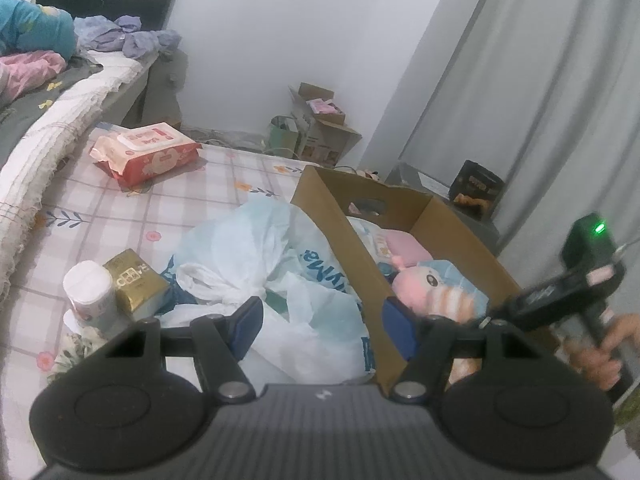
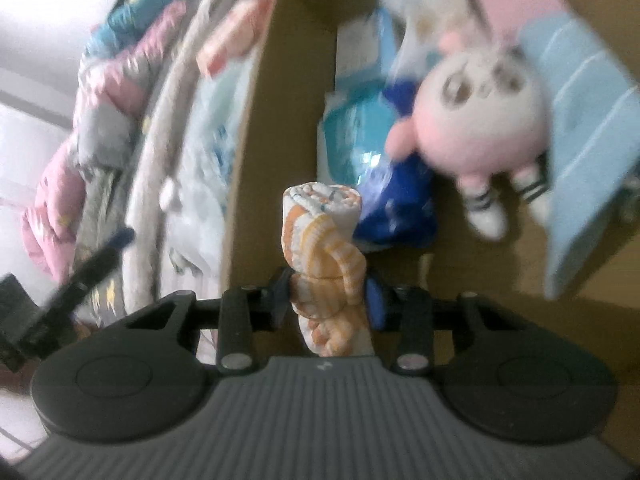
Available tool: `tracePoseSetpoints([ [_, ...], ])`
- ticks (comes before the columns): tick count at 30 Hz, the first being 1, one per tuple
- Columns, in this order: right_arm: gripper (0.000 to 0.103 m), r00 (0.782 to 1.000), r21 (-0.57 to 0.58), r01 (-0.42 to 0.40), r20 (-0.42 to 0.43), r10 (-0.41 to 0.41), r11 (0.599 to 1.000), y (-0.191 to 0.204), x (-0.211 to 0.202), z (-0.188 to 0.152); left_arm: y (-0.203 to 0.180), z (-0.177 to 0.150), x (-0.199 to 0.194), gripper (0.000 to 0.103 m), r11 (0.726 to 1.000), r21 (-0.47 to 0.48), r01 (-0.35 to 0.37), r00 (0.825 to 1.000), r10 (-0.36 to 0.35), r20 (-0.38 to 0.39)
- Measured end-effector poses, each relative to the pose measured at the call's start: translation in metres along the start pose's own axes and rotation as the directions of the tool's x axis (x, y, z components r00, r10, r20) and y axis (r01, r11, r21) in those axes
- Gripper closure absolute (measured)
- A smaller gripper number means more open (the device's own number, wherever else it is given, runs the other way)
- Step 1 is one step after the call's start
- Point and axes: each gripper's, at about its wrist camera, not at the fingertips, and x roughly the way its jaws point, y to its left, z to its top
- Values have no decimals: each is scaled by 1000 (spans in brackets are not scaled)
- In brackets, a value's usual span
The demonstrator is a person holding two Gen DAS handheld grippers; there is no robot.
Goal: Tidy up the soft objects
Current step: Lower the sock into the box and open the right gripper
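**Mira:** Orange-and-white cloth, rolled tight: that is what the right claw (image 2: 326,294) has between its pads. The rolled cloth (image 2: 324,248) stands up out of the claw over the cardboard box (image 2: 280,92), close to the box's left wall as the right wrist view shows it.

**Jon:** Is the grip sound?

**Mira:** The pads press on the lower half of the roll, and its top leans slightly right. I would not squeeze harder; it is soft and will only bulge.

**Jon:** Where should it go?

**Mira:** My guess is the bare strip of box floor along that left wall. The pink plush toy (image 2: 480,116) lies toward the right side, with a blue packet (image 2: 392,208) between it and the roll, and a light blue striped cloth (image 2: 588,152) against the right wall. Lower the roll until it rests on the floor, then let go, so it does not unroll or tip onto the packet.

**Jon:** And the left claw (image 1: 322,322)?

**Mira:** Its jaws stand wide with nothing in them, hovering over the white plastic bag (image 1: 256,248) on the bed (image 1: 120,216), just beside the box's near long wall. It should stay clear of the box mouth. The wet-wipes pack (image 1: 146,152) sits well apart, toward the far edge of the bed.
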Motion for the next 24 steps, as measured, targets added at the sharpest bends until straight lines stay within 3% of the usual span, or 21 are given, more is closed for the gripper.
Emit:
tracePoseSetpoints([
  [3, 66, 995, -13, 52, 90, -51, 999, 0, -40, 6, 0, -1, 0, 36, 1000, -3, 8, 1000, -8, 1],
  [5, 66, 980, -26, 136, 148, -131, 990, -3, -64, 9, 2, -1, 0, 36, 1000, -10, 13, 1000, -13, 4],
  [9, 66, 925, -30, 344, 179, -334, 938, -16, -82, 9, 2, -1, -1, 36, 1000, -14, 20, 1000, -20, 6],
  [16, 61, 827, -64, 559, 107, -552, 826, -40, -63, 0, 3, -1, -2, 36, 1000, -16, 21, 1000, -21, 4],
  [20, 48, 814, -79, 578, 119, -568, 812, -36, -67, -1, 6, -1, -2, 36, 1000, -21, 17, 1000, -17, 8],
  [24, 46, 819, -81, 568, 154, -552, 819, -26, -71, 2, 10, -3, -2, 36, 1000, -29, 13, 1000, -13, 6],
])
